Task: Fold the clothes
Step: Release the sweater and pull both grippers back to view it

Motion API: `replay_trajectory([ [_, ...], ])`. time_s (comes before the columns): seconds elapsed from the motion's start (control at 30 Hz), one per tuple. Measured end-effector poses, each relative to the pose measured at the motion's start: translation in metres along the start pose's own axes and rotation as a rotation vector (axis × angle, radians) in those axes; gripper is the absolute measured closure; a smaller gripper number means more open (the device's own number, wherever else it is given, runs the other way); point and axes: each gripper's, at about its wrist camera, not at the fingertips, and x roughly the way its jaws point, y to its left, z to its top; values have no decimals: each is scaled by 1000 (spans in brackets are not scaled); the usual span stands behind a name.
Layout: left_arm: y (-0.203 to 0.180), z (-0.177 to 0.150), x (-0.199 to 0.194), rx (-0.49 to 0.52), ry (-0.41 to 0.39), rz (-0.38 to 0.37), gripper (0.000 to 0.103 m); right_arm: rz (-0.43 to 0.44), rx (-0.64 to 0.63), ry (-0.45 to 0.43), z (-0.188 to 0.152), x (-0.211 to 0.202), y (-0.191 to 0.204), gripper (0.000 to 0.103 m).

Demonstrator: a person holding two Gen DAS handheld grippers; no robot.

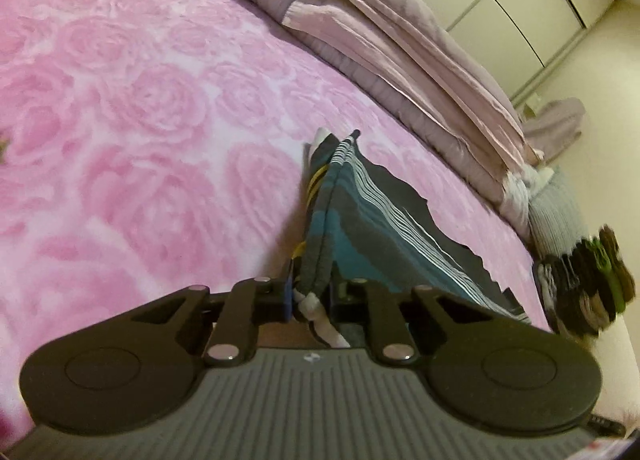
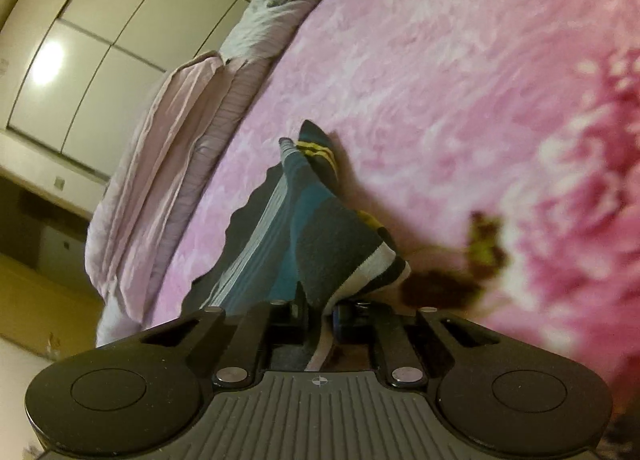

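A striped garment (image 1: 360, 204) in grey, teal, white and yellow hangs stretched above the pink rose-patterned bedspread (image 1: 140, 120). My left gripper (image 1: 311, 296) is shut on one folded edge of it, with cloth bunched between the fingers. In the right wrist view the same garment (image 2: 316, 220) runs away from the camera, and my right gripper (image 2: 320, 312) is shut on its near edge. The fingertips of both grippers are hidden by fabric.
A folded lilac quilt (image 1: 400, 40) lies along the far side of the bed, with a pale knitted cushion (image 1: 556, 212) and dark clothing (image 1: 580, 280) past it. White wardrobe doors (image 2: 100, 32) stand beyond the bed. A blurred dark and green object (image 2: 476, 252) lies near the right gripper.
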Motion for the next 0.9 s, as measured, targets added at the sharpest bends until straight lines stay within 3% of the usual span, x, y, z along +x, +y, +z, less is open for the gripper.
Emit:
replay_trajectory([
  [0.13,2,-30,-37,19,45,-10,91,-33,-11,13,-14,-46,-23,97],
  [0.3,-1,-73,-67,132,105,12,89,-89,-72,8,-35,-77,-46,96],
  [0.33,-3,-78,-70,174,111,36,88,-91,-99,7,-39,-76,-48,94],
  [0.4,-6,-80,-72,217,114,87,84,-149,-138,19,-43,-77,-47,80],
  [0.43,-6,-80,-72,227,120,101,79,-175,-159,0,-46,-83,-43,66],
  [0.47,-9,-78,-73,246,128,130,78,-193,-199,-26,-50,-91,-37,58],
  [0.57,-24,-77,-89,354,93,191,76,-239,-375,-53,-63,-115,-12,51],
  [0.67,-49,-80,-104,515,62,226,67,-248,-563,-67,-84,-134,21,44],
  [0.73,-64,-85,-111,581,57,220,53,-235,-667,-73,-102,-142,40,40],
  [0.9,-96,-106,-128,678,58,172,46,-201,-765,-39,-141,-155,64,37],
])
